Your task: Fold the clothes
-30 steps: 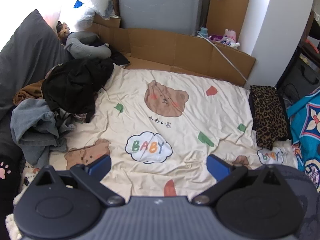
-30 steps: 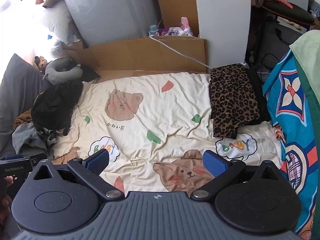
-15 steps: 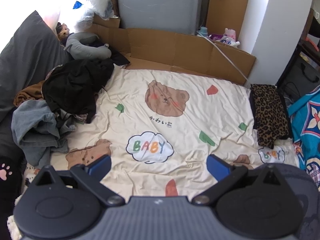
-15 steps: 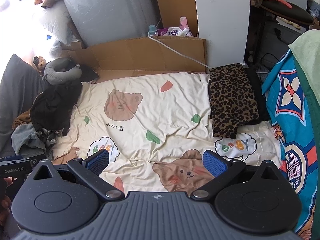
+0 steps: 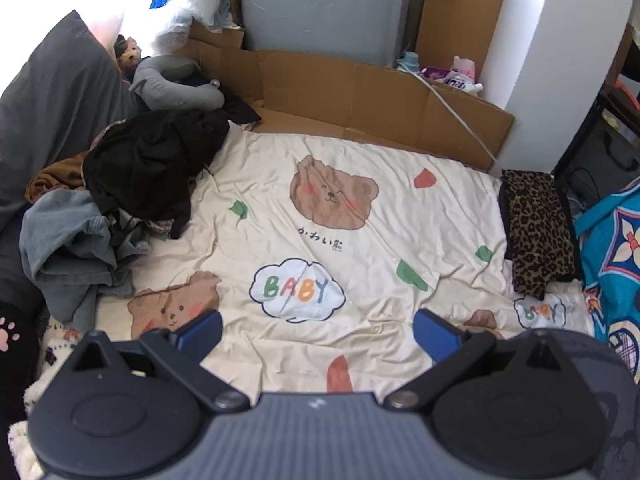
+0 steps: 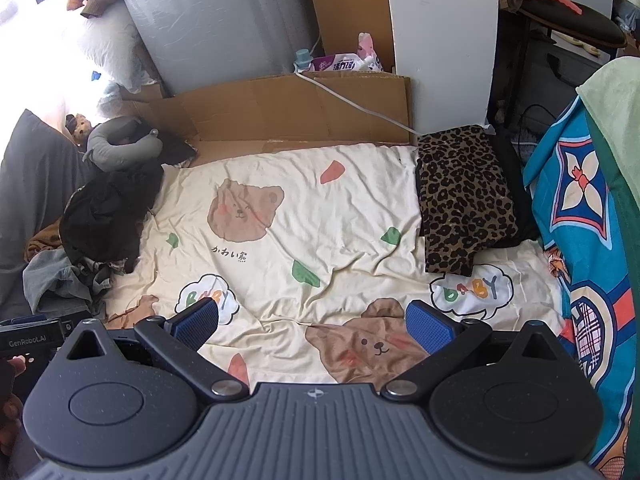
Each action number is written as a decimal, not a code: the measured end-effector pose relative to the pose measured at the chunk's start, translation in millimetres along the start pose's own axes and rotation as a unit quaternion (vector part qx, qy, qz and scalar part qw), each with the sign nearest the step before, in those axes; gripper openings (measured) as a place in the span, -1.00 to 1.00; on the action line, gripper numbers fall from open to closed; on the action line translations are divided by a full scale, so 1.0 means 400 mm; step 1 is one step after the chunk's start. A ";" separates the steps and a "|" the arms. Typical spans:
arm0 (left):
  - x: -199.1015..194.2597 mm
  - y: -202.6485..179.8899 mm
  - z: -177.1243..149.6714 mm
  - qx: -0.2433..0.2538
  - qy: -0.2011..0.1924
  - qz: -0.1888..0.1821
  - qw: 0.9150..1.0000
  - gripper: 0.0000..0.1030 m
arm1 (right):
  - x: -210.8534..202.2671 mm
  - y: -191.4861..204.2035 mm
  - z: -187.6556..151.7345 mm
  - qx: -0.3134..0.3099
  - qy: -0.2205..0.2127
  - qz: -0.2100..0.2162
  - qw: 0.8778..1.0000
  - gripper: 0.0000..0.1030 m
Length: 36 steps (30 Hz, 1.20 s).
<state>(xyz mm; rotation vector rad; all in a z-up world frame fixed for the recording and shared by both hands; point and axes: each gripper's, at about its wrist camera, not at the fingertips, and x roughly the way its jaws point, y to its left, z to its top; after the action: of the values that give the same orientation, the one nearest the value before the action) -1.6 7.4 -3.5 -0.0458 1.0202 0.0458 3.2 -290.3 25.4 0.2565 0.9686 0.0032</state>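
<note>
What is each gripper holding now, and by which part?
Nothing. The left gripper and the right gripper are both open and empty above the cream bedsheet.

Left gripper (image 5: pixel 318 330) and right gripper (image 6: pixel 312 326) spread wide (2 empty).

A cream bear-print sheet (image 5: pixel 360 184) lay spread ahead of the tongs. Beyond it, flattened cardboard (image 5: pixel 360 92) leaned against a grey wrapped panel (image 5: pixel 320 4) and a white pillar (image 6: pixel 444 40). Strong daylight flooded the far left corner, washing out a window there.
</note>
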 end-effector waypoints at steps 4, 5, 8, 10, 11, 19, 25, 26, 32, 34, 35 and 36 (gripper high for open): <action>-0.004 0.001 -0.001 0.000 -0.005 -0.001 1.000 0.99 | 0.001 0.000 0.002 -0.006 0.002 -0.002 1.000 1.00; -0.003 0.003 0.000 -0.002 -0.005 -0.001 1.000 0.99 | 0.001 -0.001 0.002 -0.005 0.002 -0.004 1.000 1.00; 0.002 0.009 0.002 -0.007 -0.003 -0.004 1.000 0.99 | -0.004 -0.011 0.002 0.010 -0.003 -0.004 1.000 1.00; 0.003 0.013 0.002 -0.010 -0.006 -0.002 1.000 0.99 | -0.004 -0.013 0.004 0.014 -0.003 -0.006 1.000 1.00; 0.005 0.015 0.002 -0.010 -0.006 -0.005 1.000 0.99 | -0.003 -0.012 0.006 0.014 -0.002 -0.009 1.000 1.00; 0.032 0.042 0.008 -0.024 0.006 -0.034 0.999 0.99 | -0.001 0.002 0.024 0.014 -0.013 -0.031 0.999 1.00; 0.037 0.075 0.013 -0.037 0.018 -0.052 0.998 0.99 | 0.021 0.024 0.035 0.016 -0.010 -0.029 0.999 1.00; 0.036 0.080 0.014 -0.036 0.017 -0.053 0.998 0.99 | 0.025 0.028 0.038 0.016 -0.009 -0.026 0.999 1.00; 0.040 0.152 0.039 -0.058 0.003 -0.032 0.998 0.99 | 0.049 0.063 0.064 0.011 -0.014 0.002 1.000 1.00; 0.041 0.186 0.055 -0.067 -0.005 -0.019 0.998 0.99 | 0.057 0.077 0.078 0.006 -0.019 0.003 1.000 1.00; 0.040 0.202 0.064 -0.070 -0.009 -0.013 0.997 0.99 | 0.060 0.082 0.084 0.003 -0.021 0.007 1.000 1.00; 0.039 0.220 0.077 -0.073 -0.012 -0.007 0.997 0.99 | 0.065 0.086 0.091 0.001 -0.023 0.012 1.000 1.00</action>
<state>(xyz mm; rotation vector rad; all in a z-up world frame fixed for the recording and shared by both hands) 27.7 97.4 -2.3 -0.1849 0.9908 0.1077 51.5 -261.8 31.6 0.2694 0.9194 0.0191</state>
